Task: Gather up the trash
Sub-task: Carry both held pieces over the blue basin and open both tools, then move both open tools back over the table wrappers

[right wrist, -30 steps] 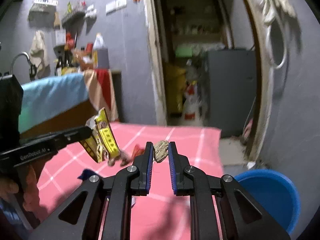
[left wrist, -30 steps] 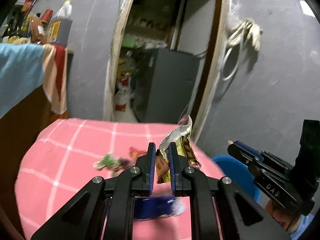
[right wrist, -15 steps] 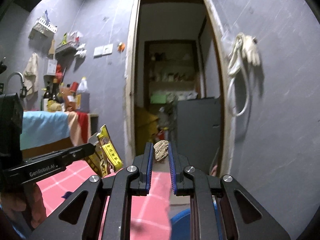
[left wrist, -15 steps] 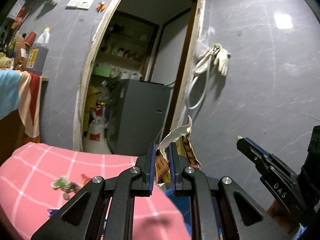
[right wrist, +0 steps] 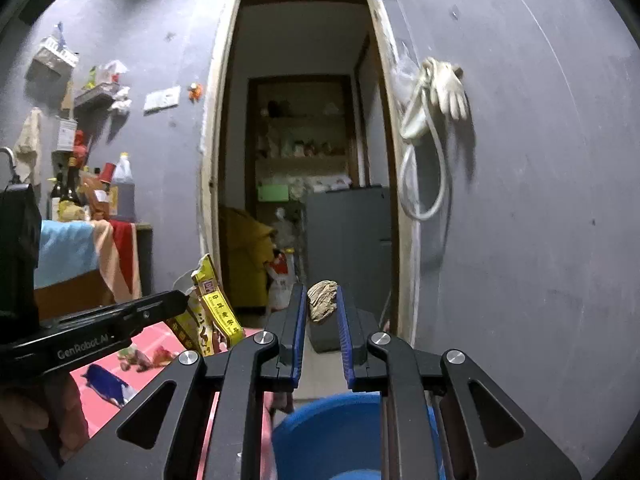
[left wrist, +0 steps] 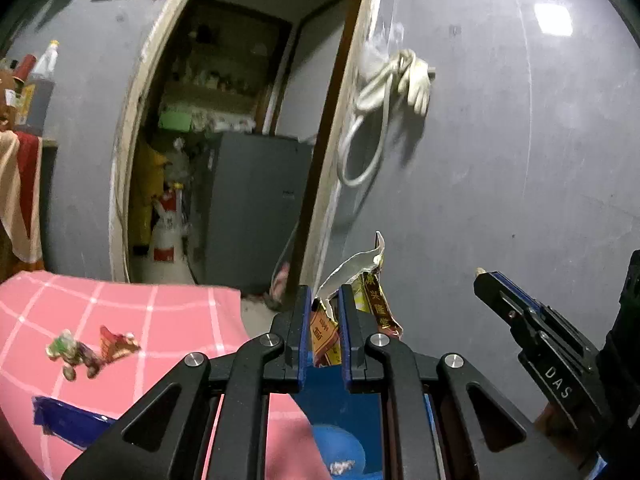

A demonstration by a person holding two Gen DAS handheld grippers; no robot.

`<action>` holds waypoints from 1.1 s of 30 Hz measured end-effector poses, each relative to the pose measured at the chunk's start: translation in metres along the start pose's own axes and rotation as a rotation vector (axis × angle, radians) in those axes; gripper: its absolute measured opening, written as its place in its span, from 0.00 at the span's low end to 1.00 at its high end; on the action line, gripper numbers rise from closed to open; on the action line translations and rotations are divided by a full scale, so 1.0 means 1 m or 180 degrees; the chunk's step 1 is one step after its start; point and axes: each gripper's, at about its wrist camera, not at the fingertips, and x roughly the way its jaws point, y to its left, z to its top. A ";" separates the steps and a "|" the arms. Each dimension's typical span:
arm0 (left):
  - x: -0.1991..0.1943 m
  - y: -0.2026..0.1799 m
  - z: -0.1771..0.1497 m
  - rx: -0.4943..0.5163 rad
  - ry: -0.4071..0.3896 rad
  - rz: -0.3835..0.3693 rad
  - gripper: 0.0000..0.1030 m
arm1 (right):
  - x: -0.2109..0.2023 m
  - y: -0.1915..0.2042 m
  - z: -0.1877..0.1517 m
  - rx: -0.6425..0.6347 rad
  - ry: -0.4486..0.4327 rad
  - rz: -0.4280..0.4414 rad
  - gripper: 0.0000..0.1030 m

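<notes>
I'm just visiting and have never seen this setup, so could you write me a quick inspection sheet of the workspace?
Surface: pink checked tablecloth.
Job's things: yellow snack wrapper and crumpled brown scrap held; blue bin below.
Clutter: small wrappers and a blue wrapper on the cloth.
Grippers: left tongs shut on wrapper; right tongs shut on scrap.
Cables: white hose hanging on wall.
Surroundings: grey wall, open doorway, white glove.
</notes>
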 end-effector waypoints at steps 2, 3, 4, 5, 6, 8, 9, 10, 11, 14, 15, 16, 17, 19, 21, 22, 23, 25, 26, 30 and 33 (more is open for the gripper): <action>0.010 -0.003 -0.004 0.0008 0.0113 -0.0007 0.10 | 0.003 -0.007 -0.006 0.0047 0.0076 -0.0013 0.13; 0.015 -0.004 -0.006 0.0007 0.0168 -0.0009 0.10 | 0.004 -0.010 -0.010 0.0074 0.0123 -0.0023 0.13; 0.020 -0.004 -0.008 0.0006 0.0229 -0.0019 0.10 | 0.006 -0.012 -0.013 0.0095 0.0156 -0.0029 0.13; 0.026 -0.005 -0.010 0.0003 0.0309 -0.0028 0.10 | 0.007 -0.015 -0.015 0.0123 0.0194 -0.0034 0.13; 0.030 -0.006 -0.012 -0.0002 0.0369 -0.0025 0.10 | 0.010 -0.018 -0.018 0.0155 0.0240 -0.0041 0.13; 0.040 -0.009 -0.017 -0.0013 0.0532 -0.0021 0.10 | 0.012 -0.023 -0.023 0.0205 0.0313 -0.0049 0.14; 0.045 -0.009 -0.019 -0.0026 0.0607 -0.0022 0.10 | 0.015 -0.026 -0.026 0.0238 0.0360 -0.0052 0.14; 0.050 -0.009 -0.021 -0.0040 0.0677 -0.0028 0.10 | 0.016 -0.028 -0.028 0.0258 0.0388 -0.0054 0.14; 0.054 -0.009 -0.024 -0.0055 0.0738 -0.0030 0.10 | 0.019 -0.030 -0.031 0.0291 0.0437 -0.0061 0.14; 0.064 -0.009 -0.033 -0.0093 0.0909 -0.0022 0.11 | 0.027 -0.036 -0.040 0.0380 0.0595 -0.0068 0.14; 0.069 -0.008 -0.036 -0.0107 0.0990 -0.0027 0.11 | 0.028 -0.038 -0.042 0.0398 0.0628 -0.0067 0.14; 0.074 -0.007 -0.038 -0.0127 0.1078 -0.0019 0.11 | 0.031 -0.039 -0.045 0.0424 0.0676 -0.0069 0.14; 0.078 -0.006 -0.040 -0.0149 0.1146 -0.0007 0.11 | 0.033 -0.041 -0.049 0.0451 0.0741 -0.0067 0.14; 0.086 -0.005 -0.045 -0.0189 0.1280 0.0014 0.12 | 0.037 -0.043 -0.053 0.0467 0.0829 -0.0073 0.14; 0.091 -0.003 -0.049 -0.0207 0.1369 0.0044 0.12 | 0.042 -0.044 -0.057 0.0478 0.0933 -0.0078 0.17; 0.092 -0.003 -0.051 -0.0215 0.1400 0.0051 0.13 | 0.043 -0.045 -0.060 0.0480 0.0982 -0.0082 0.20; 0.093 -0.002 -0.052 -0.0217 0.1419 0.0055 0.15 | 0.044 -0.045 -0.062 0.0476 0.1008 -0.0089 0.26; 0.094 -0.001 -0.055 -0.0226 0.1441 0.0060 0.21 | 0.044 -0.046 -0.063 0.0472 0.1024 -0.0109 0.28; 0.094 0.000 -0.055 -0.0239 0.1445 0.0053 0.24 | 0.043 -0.046 -0.063 0.0470 0.1038 -0.0119 0.28; 0.089 0.002 -0.054 -0.0236 0.1430 0.0058 0.25 | 0.039 -0.048 -0.060 0.0478 0.1043 -0.0150 0.29; 0.080 0.004 -0.050 -0.0236 0.1385 0.0069 0.26 | 0.036 -0.047 -0.054 0.0470 0.1014 -0.0167 0.31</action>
